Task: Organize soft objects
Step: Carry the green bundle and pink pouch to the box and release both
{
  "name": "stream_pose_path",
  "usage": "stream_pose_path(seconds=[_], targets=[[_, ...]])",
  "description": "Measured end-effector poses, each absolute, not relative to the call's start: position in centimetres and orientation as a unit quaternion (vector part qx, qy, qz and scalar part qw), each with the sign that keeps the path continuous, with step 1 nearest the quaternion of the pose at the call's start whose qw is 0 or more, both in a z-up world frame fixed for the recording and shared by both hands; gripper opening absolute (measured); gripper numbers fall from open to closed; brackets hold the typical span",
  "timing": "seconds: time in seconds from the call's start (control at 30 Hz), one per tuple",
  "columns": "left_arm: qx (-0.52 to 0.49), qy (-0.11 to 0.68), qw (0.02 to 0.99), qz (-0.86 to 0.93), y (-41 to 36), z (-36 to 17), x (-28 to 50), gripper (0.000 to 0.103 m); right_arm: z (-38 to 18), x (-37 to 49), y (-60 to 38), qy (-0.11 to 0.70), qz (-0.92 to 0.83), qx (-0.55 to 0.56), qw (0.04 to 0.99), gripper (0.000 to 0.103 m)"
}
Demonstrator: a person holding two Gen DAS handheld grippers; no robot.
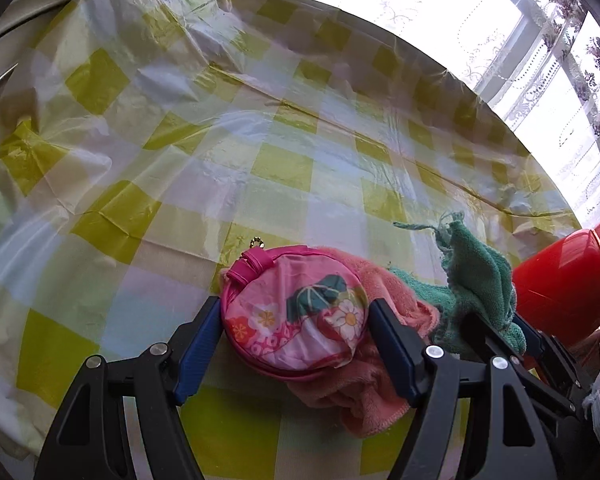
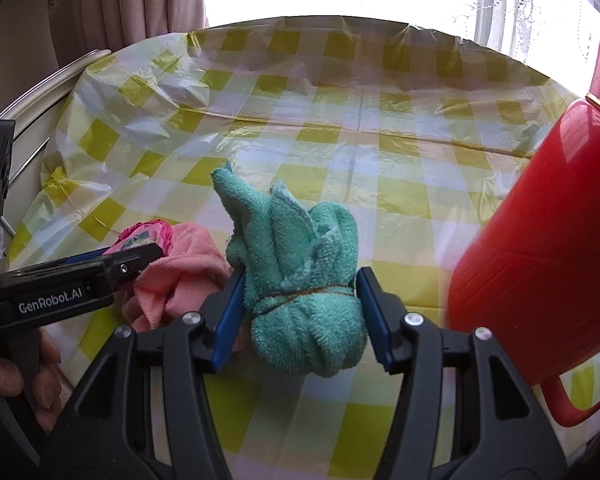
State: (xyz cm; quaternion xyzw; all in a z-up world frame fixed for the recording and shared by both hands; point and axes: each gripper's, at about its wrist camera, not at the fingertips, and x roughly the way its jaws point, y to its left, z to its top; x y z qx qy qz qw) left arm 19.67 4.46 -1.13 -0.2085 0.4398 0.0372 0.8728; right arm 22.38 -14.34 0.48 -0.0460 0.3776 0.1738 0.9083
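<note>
Pink, slick fabric pouch (image 1: pixel 294 322) sits clamped across its round sides in the left gripper (image 1: pixel 294 344); light and squashy. Beyond, the right gripper (image 2: pixel 300 316) pinches a tied green towel bundle (image 2: pixel 300 280) at its waist above the counter (image 2: pixel 340 140).

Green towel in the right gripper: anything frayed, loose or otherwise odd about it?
The green towel is bunched and tied round its middle with a thin band, and loose threads trail off one frayed corner. The right gripper has it squarely between its pads.
</note>
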Motion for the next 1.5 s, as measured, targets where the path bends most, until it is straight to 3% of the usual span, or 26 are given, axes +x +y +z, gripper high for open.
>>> stream_pose_path(seconds=[0.53, 1.5], targets=[[-0.186, 0.406, 0.893, 0.057, 2.7, 2.1, 13.3, 0.074, 2.3, 15.2, -20.1, 0.379, 0.159, -0.020, 0.911, 0.058], [-0.031, 0.428, 0.870, -0.244, -25.5, 4.4, 10.1, 0.074, 3.6, 7.1, -43.5, 0.398, -0.069, 0.024, 0.914, 0.059]])
